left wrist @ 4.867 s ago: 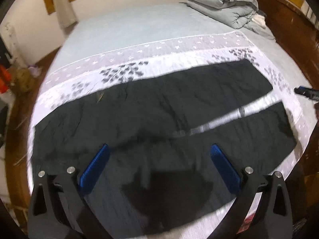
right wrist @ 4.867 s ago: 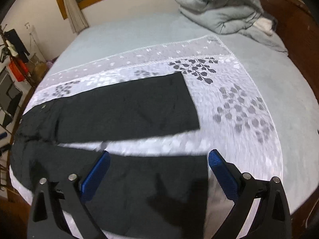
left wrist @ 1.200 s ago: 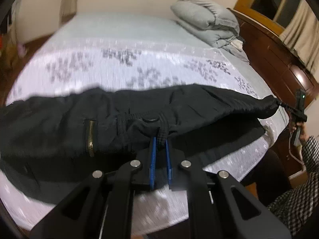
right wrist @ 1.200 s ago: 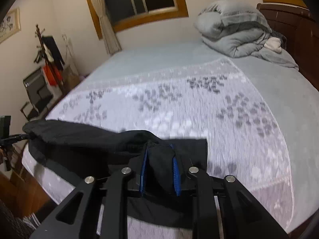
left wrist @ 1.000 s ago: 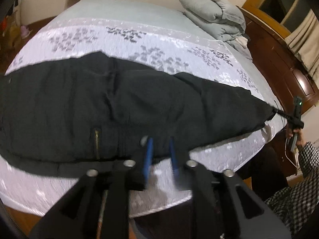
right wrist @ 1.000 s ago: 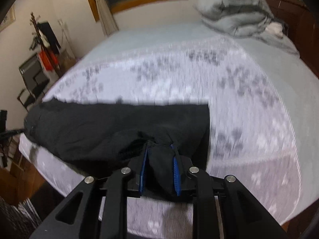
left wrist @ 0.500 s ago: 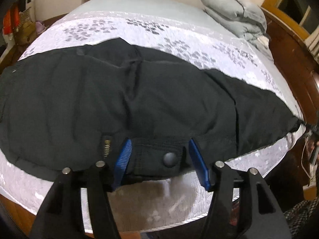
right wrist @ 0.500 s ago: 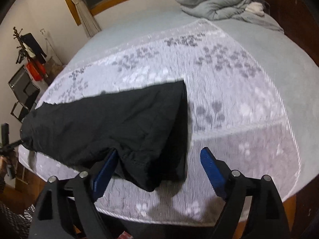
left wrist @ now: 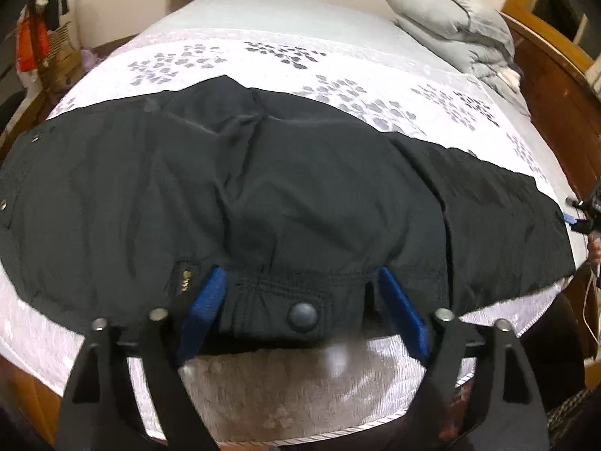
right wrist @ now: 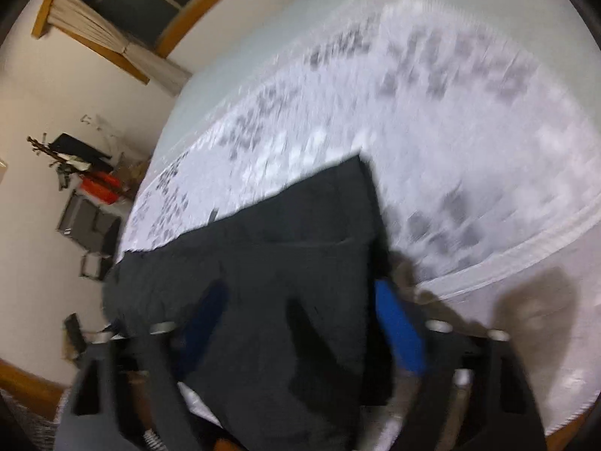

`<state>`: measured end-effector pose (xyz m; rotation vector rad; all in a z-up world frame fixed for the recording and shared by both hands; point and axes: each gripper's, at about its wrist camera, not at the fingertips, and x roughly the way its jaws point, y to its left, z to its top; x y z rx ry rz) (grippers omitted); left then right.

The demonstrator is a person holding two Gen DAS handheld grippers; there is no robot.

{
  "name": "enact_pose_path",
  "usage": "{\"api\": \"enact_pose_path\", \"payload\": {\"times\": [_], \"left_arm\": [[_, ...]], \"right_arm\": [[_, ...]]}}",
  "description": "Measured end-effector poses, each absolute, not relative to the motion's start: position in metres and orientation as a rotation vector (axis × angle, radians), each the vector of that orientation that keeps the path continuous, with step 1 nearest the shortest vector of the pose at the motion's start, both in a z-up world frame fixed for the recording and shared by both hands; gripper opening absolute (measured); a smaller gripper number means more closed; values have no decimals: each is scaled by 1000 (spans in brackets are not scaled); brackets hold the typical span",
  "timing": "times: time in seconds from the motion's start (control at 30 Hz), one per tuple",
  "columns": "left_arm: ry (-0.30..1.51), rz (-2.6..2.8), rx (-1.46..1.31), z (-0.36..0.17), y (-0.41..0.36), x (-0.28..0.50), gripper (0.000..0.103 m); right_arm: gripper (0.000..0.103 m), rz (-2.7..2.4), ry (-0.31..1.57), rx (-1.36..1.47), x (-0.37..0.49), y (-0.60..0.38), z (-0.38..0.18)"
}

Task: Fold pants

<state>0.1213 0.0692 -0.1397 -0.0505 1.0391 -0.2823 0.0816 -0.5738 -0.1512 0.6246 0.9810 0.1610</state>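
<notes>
The black pants [left wrist: 285,195] lie across the white patterned bedspread [left wrist: 338,75], folded lengthwise with one leg over the other. In the left wrist view the waistband with its snap button [left wrist: 302,315] sits between the blue pads [left wrist: 204,300] of my left gripper [left wrist: 300,304]. Its jaws are opening and stand clear of the cloth. The right wrist view is blurred and tilted. There my right gripper [right wrist: 300,323] hovers over the leg end of the pants [right wrist: 300,248], its jaws closing with cloth under and between them but not pinched.
A folded grey duvet [left wrist: 450,37] lies at the head of the bed, beside the wooden bed frame [left wrist: 556,86]. Floor clutter and a folding chair [right wrist: 86,225] stand by the wall. A curtained window [right wrist: 112,11] is behind. The bed's near edge is just below my left gripper.
Both grippers held the lifted pants, laid them on the bed and let go. The left jaws have widened around the waistband. The right gripper has swung sideways, rolled, and its jaws have narrowed.
</notes>
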Motion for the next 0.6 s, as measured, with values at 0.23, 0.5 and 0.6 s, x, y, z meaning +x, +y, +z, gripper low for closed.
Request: {"api": "enact_pose_path", "payload": {"times": [0.23,0.5,0.6], "left_arm": [[1066,-268,-78,-145,69,119,88],[965,-223,-157,-132,61,123,89],[966,-219,-154,-134,55,126,89]], "right_arm": [[8,205,968,369,110,-537,-129],[8,225,759,239,131,-526,-59],[19,182,918,332,146,-548,-104]]}}
